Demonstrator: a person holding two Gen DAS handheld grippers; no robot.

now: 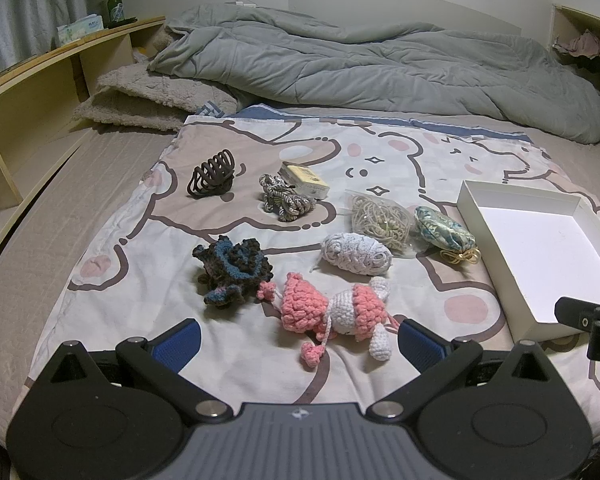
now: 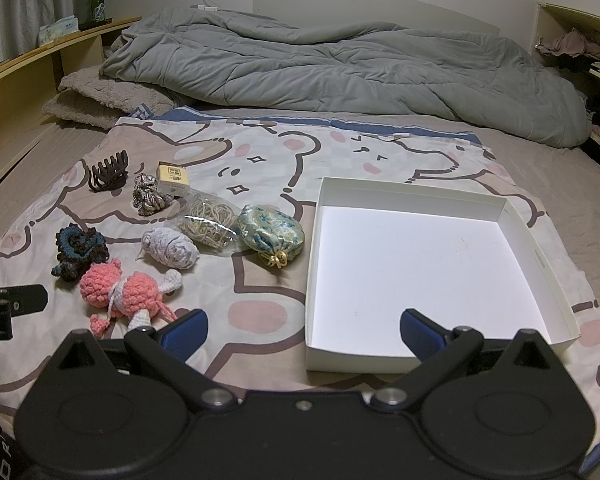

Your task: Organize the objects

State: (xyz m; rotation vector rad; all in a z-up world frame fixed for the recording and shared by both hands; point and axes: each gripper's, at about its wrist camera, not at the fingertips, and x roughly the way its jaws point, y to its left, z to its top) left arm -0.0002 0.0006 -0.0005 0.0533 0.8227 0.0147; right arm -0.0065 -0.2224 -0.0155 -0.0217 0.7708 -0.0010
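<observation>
On bear-print sheet (image 1: 380, 160), small things clustered at 9 o'clock of white box (image 2: 536, 240). Nearest left gripper (image 1: 298, 344): pink doll (image 1: 332, 312), lying between its wide-spread jaws but ungrasped. Dark crochet flower (image 1: 232, 272) touching doll at 10 o'clock; white yarn ball (image 1: 356, 254) at 1 o'clock. Farther up: hair claw (image 1: 212, 176), cord bundle (image 1: 284, 198), yellow carton (image 1: 306, 180), bagged bands (image 1: 380, 216), brocade pouch (image 1: 444, 232) just beside box. Right gripper (image 2: 304, 334) low over box's near wall, jaws parted, holding nothing. Grey duvet (image 2: 340, 68) heaped at 12 o'clock.
</observation>
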